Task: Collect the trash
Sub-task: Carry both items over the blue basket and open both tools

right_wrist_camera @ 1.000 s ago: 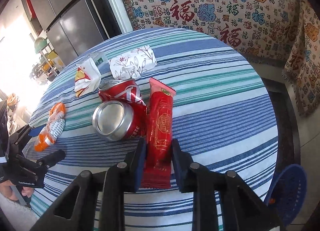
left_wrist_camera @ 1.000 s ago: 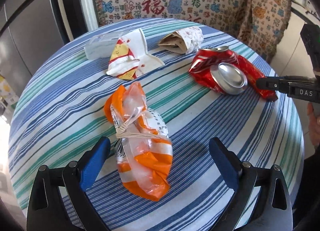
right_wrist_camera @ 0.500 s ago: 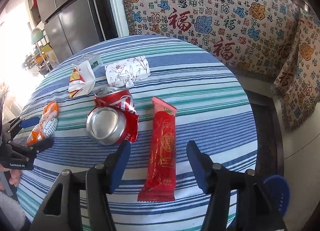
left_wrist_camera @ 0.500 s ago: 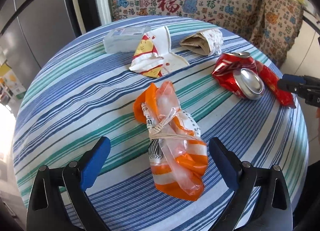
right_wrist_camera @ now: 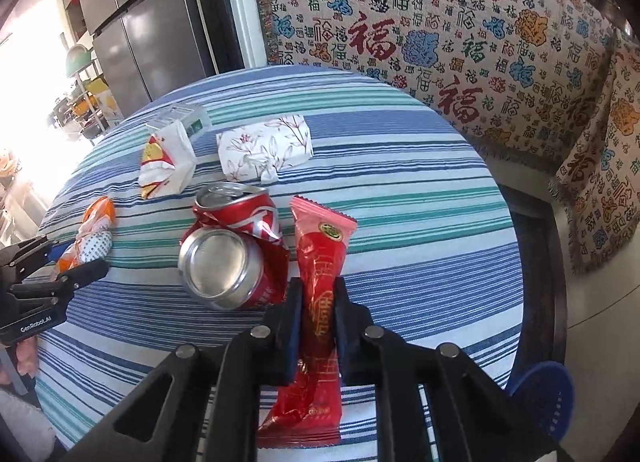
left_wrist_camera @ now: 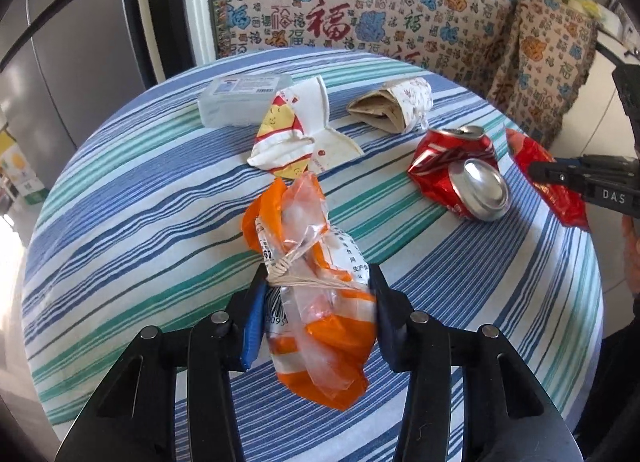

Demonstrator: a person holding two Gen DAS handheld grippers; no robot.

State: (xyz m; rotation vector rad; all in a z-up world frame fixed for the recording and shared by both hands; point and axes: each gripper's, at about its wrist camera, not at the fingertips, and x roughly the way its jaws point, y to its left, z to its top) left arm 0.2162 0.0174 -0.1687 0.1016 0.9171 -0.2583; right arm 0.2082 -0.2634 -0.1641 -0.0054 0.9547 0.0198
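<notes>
My left gripper [left_wrist_camera: 318, 294] is shut on the orange and clear plastic bag [left_wrist_camera: 312, 282], which lies on the striped round table [left_wrist_camera: 120, 222]. My right gripper [right_wrist_camera: 318, 302] is shut on the long red snack wrapper [right_wrist_camera: 322, 262]. A crushed red can [right_wrist_camera: 232, 250] lies just left of that wrapper and also shows in the left wrist view [left_wrist_camera: 460, 178]. Farther back lie a white and yellow paper wrapper [left_wrist_camera: 296, 134], a folded floral tissue pack [left_wrist_camera: 396, 104] and a clear plastic box [left_wrist_camera: 244, 98].
A patterned cloth [right_wrist_camera: 440, 42] covers the sofa behind the table. A blue mesh basket [right_wrist_camera: 540, 394] stands on the floor at the lower right, beyond the table edge. A grey fridge [right_wrist_camera: 152, 10] stands at the back left.
Both grippers were open half a second ago. The left has closed on the orange bag and the right has closed again on the red wrapper.
</notes>
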